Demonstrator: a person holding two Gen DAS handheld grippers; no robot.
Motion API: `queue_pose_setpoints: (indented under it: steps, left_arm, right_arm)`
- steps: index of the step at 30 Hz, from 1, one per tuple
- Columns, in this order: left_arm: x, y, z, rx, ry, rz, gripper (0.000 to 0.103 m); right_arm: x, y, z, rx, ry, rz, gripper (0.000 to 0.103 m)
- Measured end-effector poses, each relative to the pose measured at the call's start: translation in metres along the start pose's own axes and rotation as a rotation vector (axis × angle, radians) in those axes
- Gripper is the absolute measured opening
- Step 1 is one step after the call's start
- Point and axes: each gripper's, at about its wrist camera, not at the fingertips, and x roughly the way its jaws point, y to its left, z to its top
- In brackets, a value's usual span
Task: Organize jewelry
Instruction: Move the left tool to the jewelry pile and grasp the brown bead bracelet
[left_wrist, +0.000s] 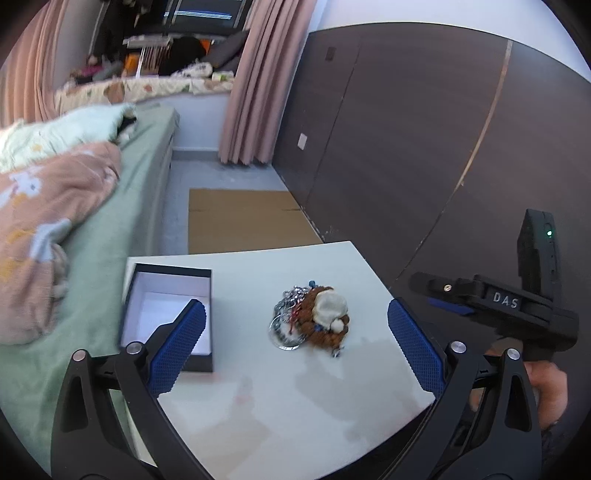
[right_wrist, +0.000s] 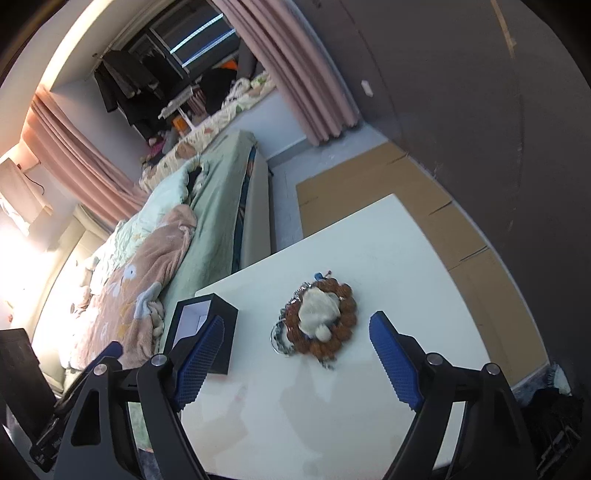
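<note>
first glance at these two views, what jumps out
The heap of jewelry in the middle of the white table: a ring of brown beads with a pale stone piece on top and silvery chains tangled at its left. Left of it, near the table's edge, sits an open black box with a white, seemingly empty inside. Both the left gripper and right gripper hang open, holding nothing.

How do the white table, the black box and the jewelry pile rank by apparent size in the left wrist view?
1. white table, clearly the largest.
2. black box, open, white inside.
3. jewelry pile, somewhat smaller than the box; both lie similarly far from the camera, so the order seems safe.
</note>
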Motion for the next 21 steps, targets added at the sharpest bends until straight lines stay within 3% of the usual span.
queue_pose_setpoints:
  steps: [6,9,12,15,20,21]
  left_arm:
    - [0.051,0.009,0.020,-0.096,0.104,-0.034,0.072]
    - [0.078,0.014,0.025,-0.140,0.170,-0.040,0.056]
    - [0.103,0.020,0.024,-0.176,0.216,-0.050,0.047]
    - [0.119,0.028,0.017,-0.198,0.219,-0.078,0.046]
    - [0.138,0.043,-0.001,-0.260,0.290,-0.070,0.041]
    - [0.138,0.043,0.000,-0.254,0.287,-0.062,0.042]
  right_arm:
    - [0.041,-0.012,0.021,0.037,0.080,-0.009,0.071]
    - [0.063,-0.021,0.021,0.062,0.115,0.014,0.062]
    - [0.086,-0.030,0.013,0.096,0.149,0.029,0.062]
    - [0.110,-0.038,0.006,0.135,0.209,0.043,0.050]
    - [0.126,-0.037,0.003,0.139,0.223,0.039,0.048]
    - [0.131,-0.037,0.002,0.140,0.229,0.027,0.042]
